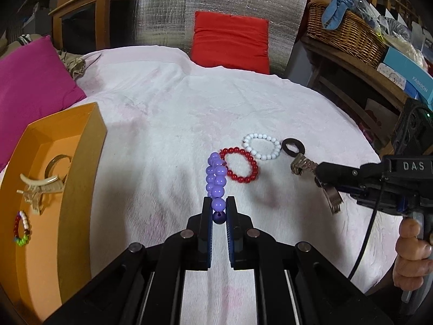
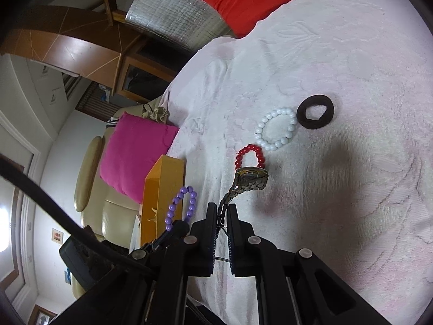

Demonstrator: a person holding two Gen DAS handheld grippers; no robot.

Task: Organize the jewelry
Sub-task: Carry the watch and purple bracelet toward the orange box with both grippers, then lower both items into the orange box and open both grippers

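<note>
While clamped at its near end between the nearly closed pads of the left hand-held gripper, purple bead bracelet squeezed into a narrow loop, long axis running straight away from the fingers, far end just reaching the red bead bracelet; touching or merely overlapping in view, not clear; one darker purple bead pinched lowest between the pads; seen from the right wrist as an open oval standing up beside the orange box, held above the bed.

Right hand-held gripper closed tight on the band of a metal wristwatch; band rising from the pads, watch case at the far end, tilted and edge-on, dial unreadable; case covering the near arc of the red bracelet in that view; from the left wrist, watch sticking out past the fingertips toward the black hair tie, a loose length of band drooping below; clasp detail hard to make out.

White bead bracelet flat on the pink cover, between red bracelet and hair tie, touching or nearly touching both; orange box open at left, partly cut off by the frame edge, holding a cream hair claw, a small multicoloured bead ring and a curved golden piece behind the claw, half hidden; person's hand on the right grip, cropped at the edge.
</note>
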